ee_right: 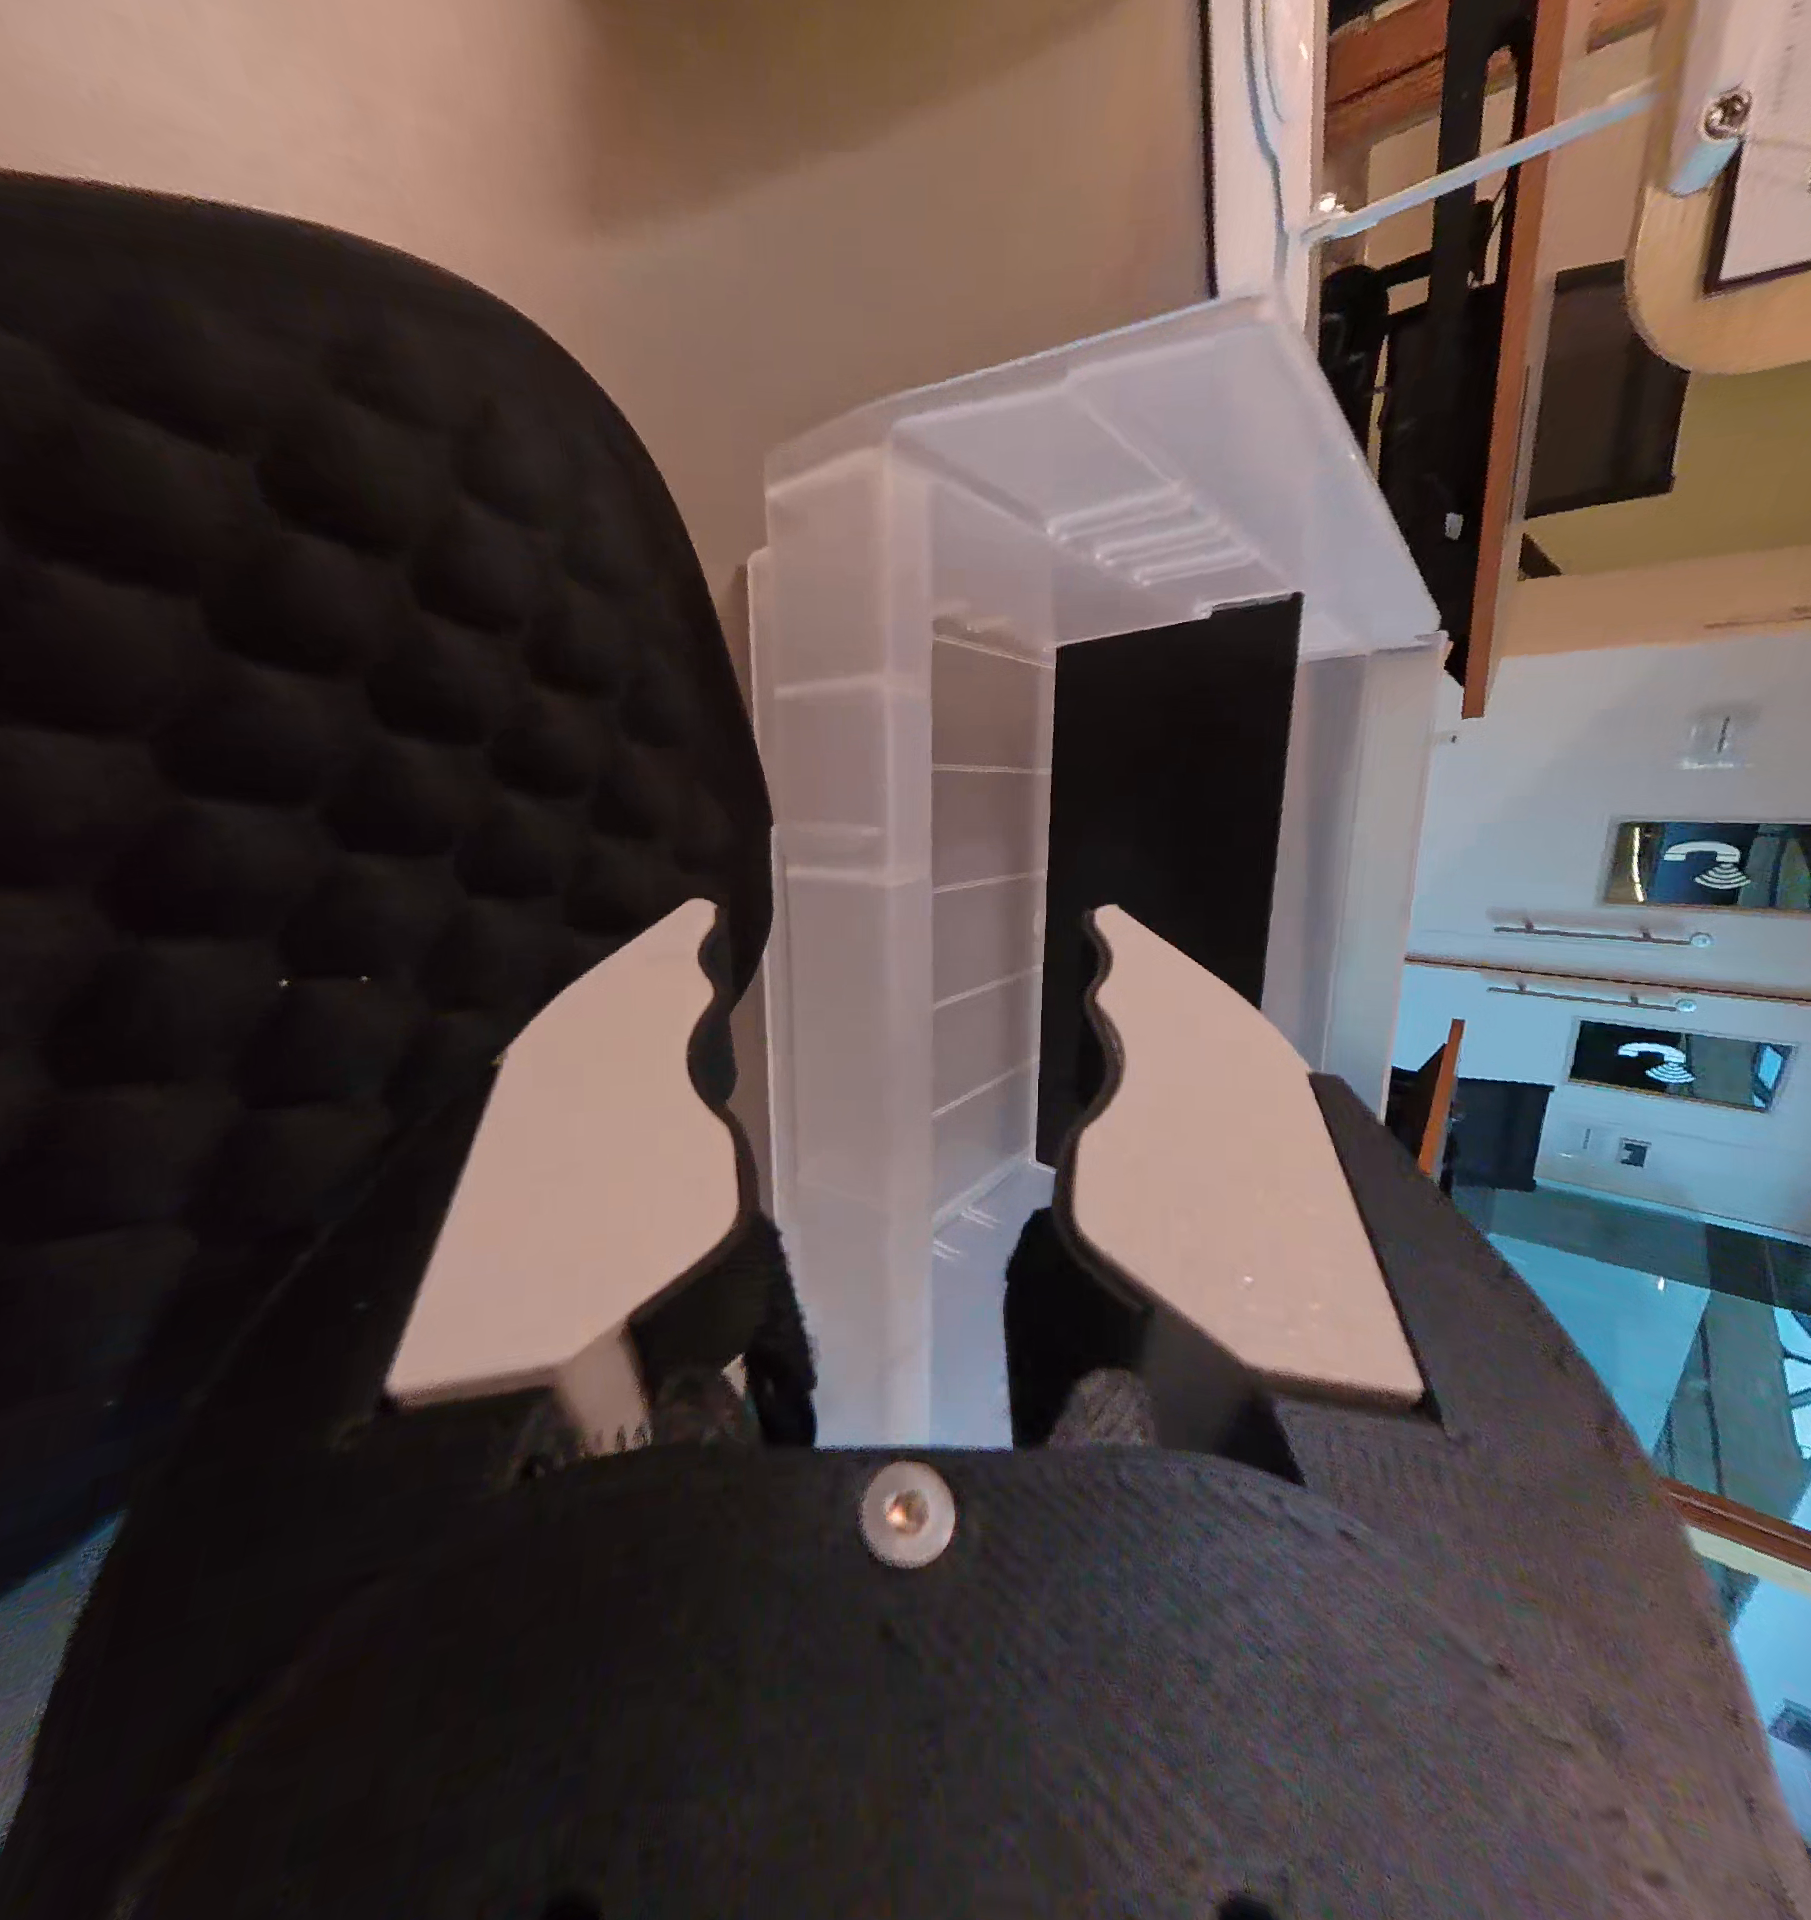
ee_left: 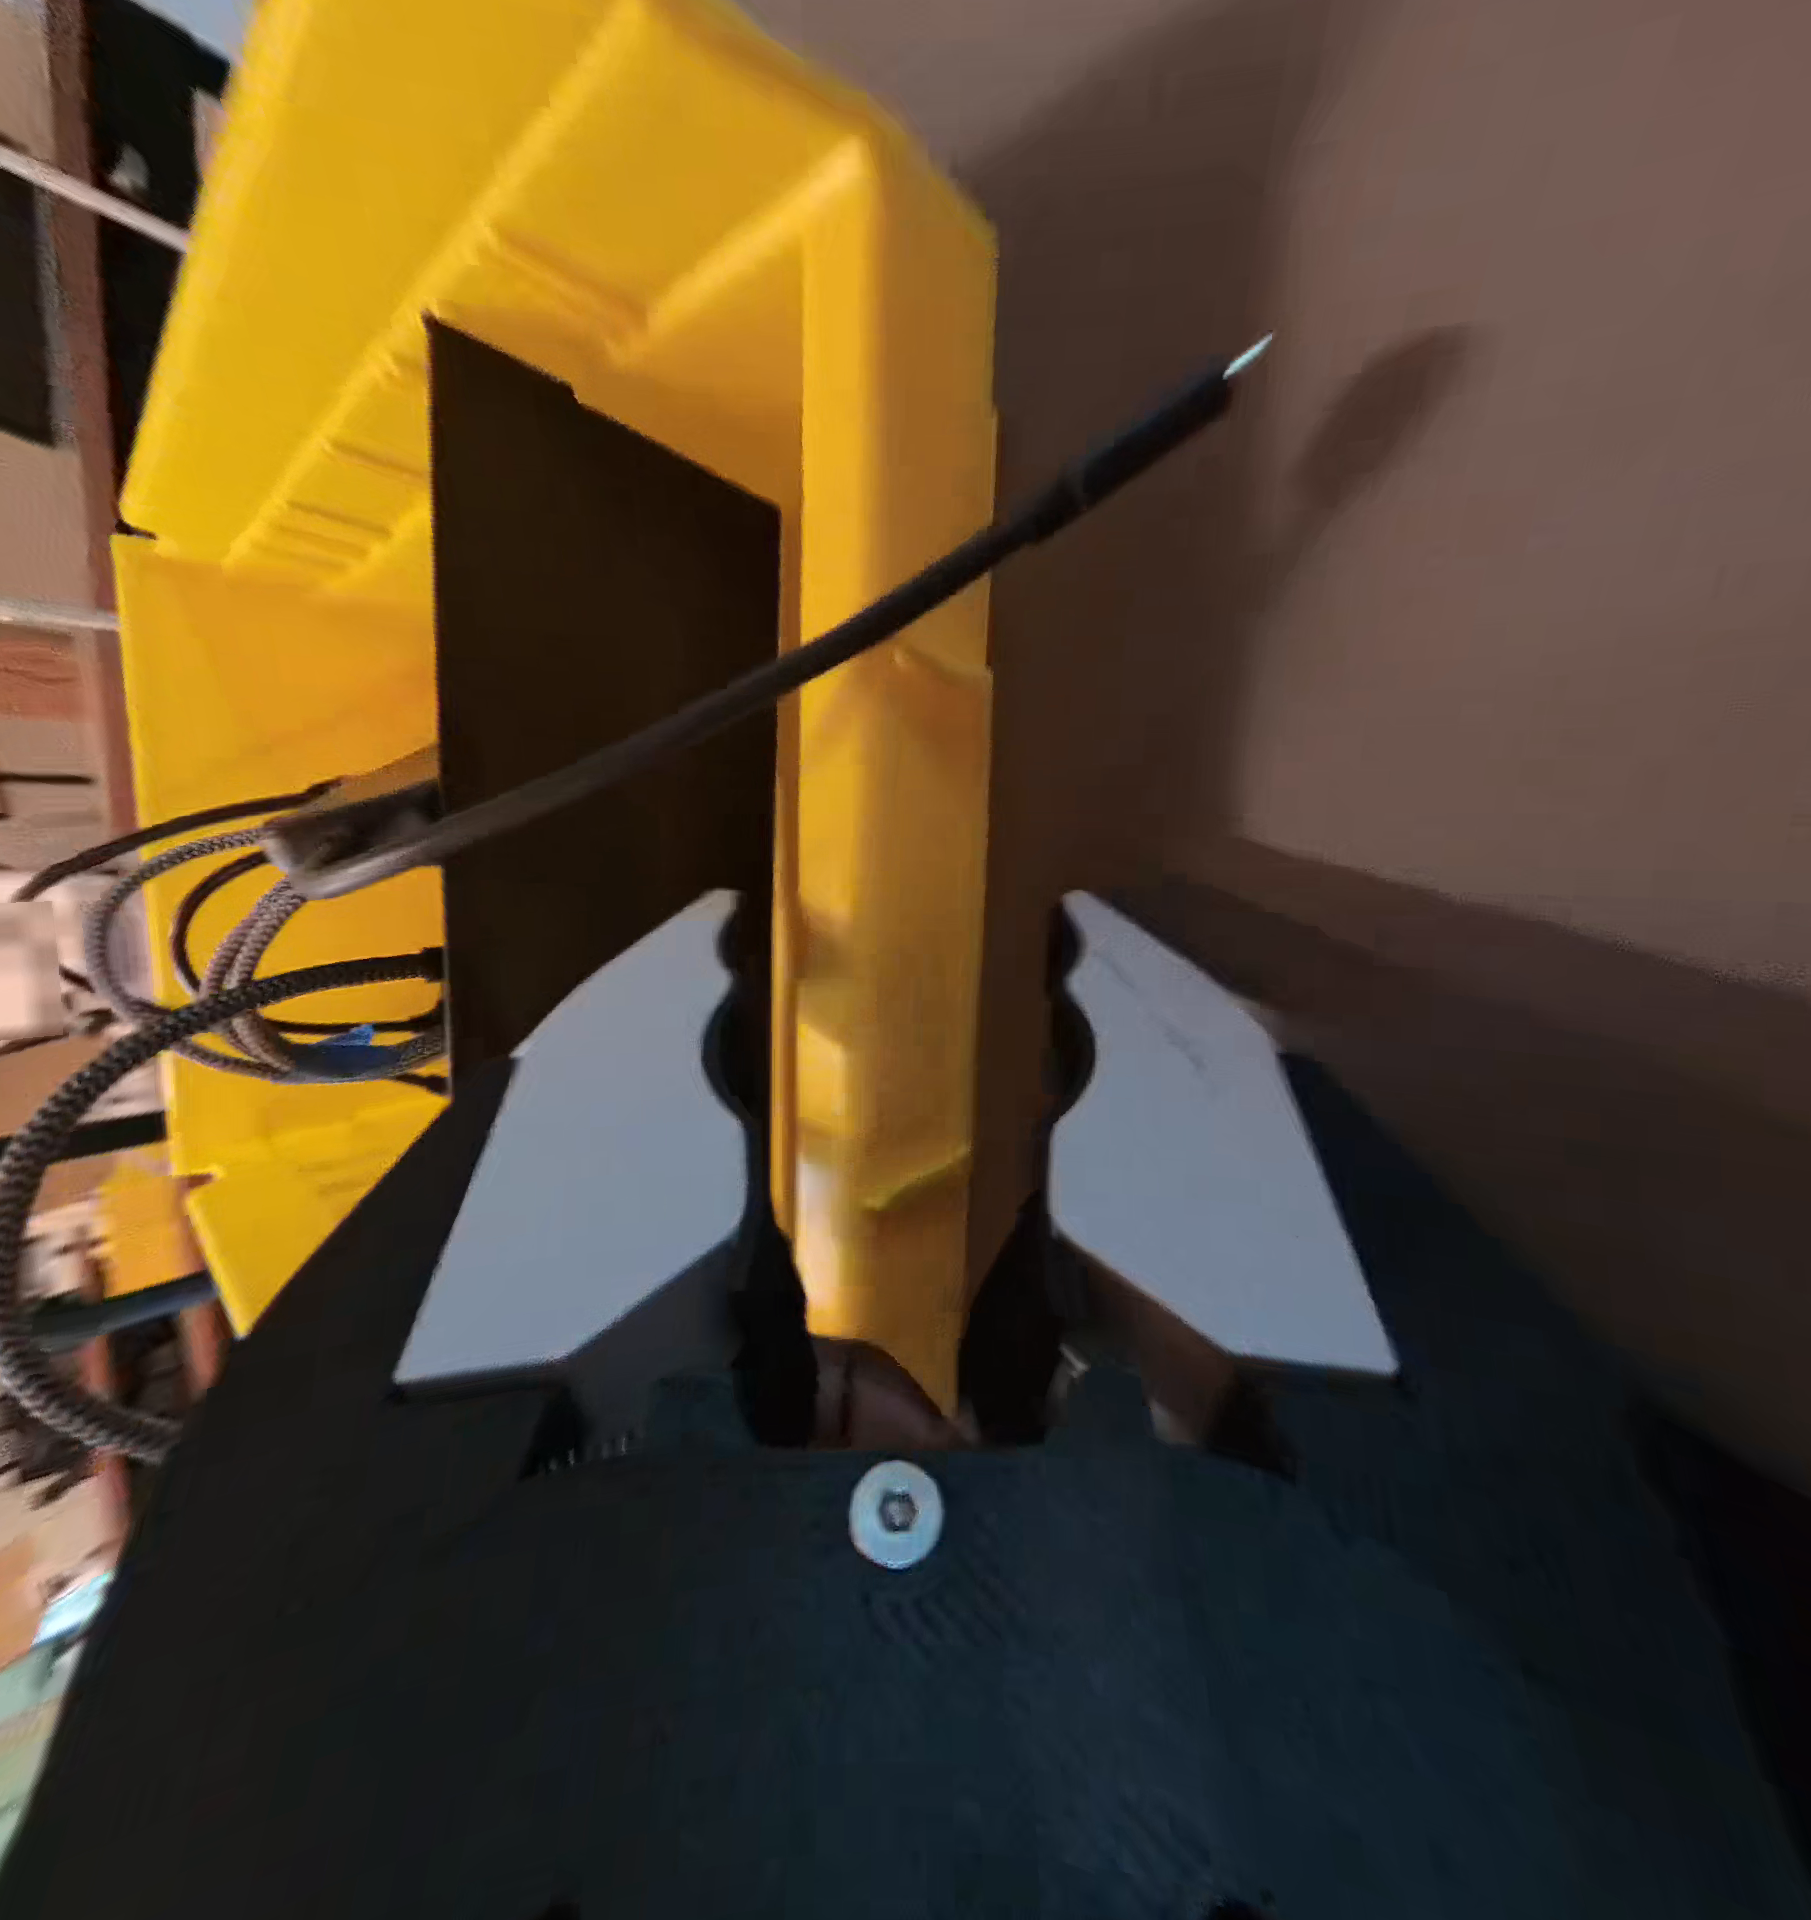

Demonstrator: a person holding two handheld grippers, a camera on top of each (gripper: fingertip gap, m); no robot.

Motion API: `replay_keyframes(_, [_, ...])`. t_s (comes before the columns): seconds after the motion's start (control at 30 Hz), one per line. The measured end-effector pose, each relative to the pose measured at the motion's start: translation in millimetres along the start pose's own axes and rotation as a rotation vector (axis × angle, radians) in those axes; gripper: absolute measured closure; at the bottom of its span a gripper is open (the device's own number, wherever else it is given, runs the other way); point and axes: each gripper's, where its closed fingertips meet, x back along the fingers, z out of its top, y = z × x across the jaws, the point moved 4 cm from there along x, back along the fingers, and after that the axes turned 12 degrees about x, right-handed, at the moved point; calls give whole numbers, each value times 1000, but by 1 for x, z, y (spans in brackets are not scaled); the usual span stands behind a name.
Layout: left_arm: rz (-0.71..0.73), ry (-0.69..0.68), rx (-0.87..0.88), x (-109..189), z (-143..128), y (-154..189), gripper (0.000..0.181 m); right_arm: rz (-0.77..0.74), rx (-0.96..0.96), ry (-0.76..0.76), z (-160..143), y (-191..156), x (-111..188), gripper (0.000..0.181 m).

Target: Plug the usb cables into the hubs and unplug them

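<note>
Braided brown-black usb cables (ee_left: 257, 977) spill from the yellow plastic bin (ee_left: 589, 312) with a black divider panel (ee_left: 610, 644), one plug end (ee_left: 1192, 400) sticking out. The left claw (ee_left: 896, 935) pinches that bin's wall. The right claw (ee_right: 906, 935) pinches the wall of a clear plastic bin (ee_right: 984, 727) holding only a black panel (ee_right: 1171, 831).

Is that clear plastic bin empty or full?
Looks empty: through the clear bin only its ribbed walls and a black divider show; the far compartment is hidden.
</note>
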Motion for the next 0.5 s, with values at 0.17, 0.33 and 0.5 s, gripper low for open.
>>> replay_keyframes(0.17, [15,-5,18,-8,-11,-12,149,50,57,-59,-11,0,-8,132])
replay_keyframes(0.33, [12,-39,48,-2,-47,-35,148,67,65,-136,-32,-4,-19,149])
replay_keyframes(0.5, [73,-97,95,13,-98,-58,146,23,31,-193,-59,-5,-16,149])
